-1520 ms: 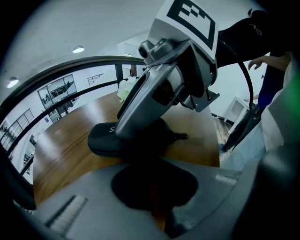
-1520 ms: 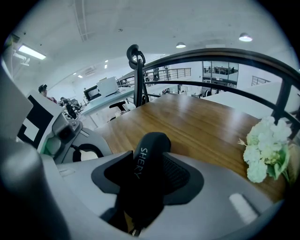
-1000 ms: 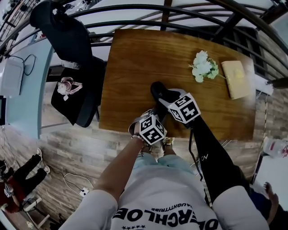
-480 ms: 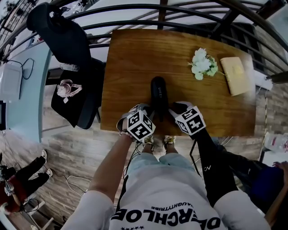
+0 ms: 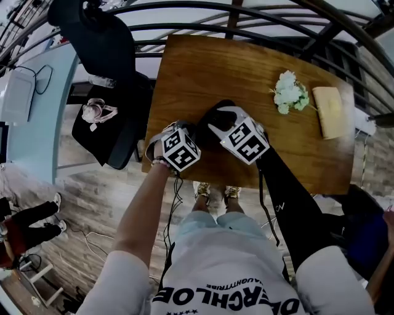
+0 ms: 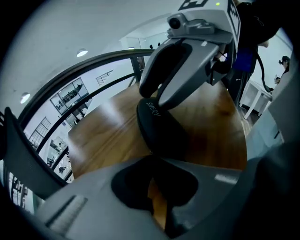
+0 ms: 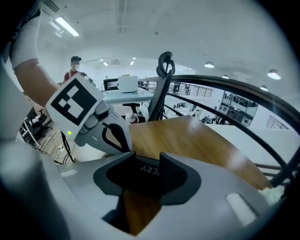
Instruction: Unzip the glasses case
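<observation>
The black glasses case (image 5: 208,123) lies on the wooden table (image 5: 203,67) near its front edge. My right gripper (image 5: 220,117) straddles the case (image 7: 146,171) from above. Its pads sit on both sides of the lettered lid, and its jaws are opening a little. My left gripper (image 5: 197,131) comes in from the left. Its jaws are shut at the case's near tip (image 6: 157,140), and what they pinch there is too small to make out. In the left gripper view the right gripper's fingers (image 6: 161,75) arch over the case's far end.
White flowers (image 5: 289,92) and a pale yellow pouch (image 5: 331,111) lie at the table's right. A black chair with a jacket (image 5: 104,49) and pink headphones (image 5: 97,111) stands to the left. A curved black railing (image 5: 246,12) runs behind the table.
Both grippers have moved up onto the table. The left one has shifted left. The right one has come over the case, and the case has swung and slid slightly away.
</observation>
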Demonstrator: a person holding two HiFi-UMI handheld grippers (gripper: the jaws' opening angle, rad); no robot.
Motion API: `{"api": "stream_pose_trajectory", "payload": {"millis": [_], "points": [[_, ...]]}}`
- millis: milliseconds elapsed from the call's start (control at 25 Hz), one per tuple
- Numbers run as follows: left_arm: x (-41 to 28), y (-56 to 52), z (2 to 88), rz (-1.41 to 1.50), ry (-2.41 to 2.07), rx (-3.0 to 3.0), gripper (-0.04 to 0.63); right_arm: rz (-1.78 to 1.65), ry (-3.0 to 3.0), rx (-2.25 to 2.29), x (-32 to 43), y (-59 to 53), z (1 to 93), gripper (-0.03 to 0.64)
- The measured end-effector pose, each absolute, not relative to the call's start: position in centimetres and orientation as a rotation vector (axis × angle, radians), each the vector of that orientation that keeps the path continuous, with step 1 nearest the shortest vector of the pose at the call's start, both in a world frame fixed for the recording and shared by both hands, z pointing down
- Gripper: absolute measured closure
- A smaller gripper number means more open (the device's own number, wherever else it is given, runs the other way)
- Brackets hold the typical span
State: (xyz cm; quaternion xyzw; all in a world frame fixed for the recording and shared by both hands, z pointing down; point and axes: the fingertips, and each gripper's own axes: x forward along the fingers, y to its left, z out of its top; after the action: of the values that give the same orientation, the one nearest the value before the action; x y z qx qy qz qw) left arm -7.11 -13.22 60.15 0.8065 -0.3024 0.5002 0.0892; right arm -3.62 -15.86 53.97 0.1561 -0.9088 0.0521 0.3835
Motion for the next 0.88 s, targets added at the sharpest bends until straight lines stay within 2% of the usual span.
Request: {"api": "stream_pose_trajectory", "payload": {"millis": [240, 520, 880], "points": [[-7.1, -13.3, 61.5, 1.445, -0.961, 2.360, 0.483, 0.213, -2.255, 0.343, -4.4, -16.6, 57.4, 0.422], [-7.5, -10.9, 60.4, 1.354, -0.983, 2.322, 0.483, 0.211, -2.241, 0.337, -5.2, -16.1, 56.5, 0.420], [-3.8, -8.5, 59.9, 1.306, -0.922, 2.384, 0.483, 0.222, -2.251, 0.339, -5.7, -16.2, 56.5, 0.422]]}}
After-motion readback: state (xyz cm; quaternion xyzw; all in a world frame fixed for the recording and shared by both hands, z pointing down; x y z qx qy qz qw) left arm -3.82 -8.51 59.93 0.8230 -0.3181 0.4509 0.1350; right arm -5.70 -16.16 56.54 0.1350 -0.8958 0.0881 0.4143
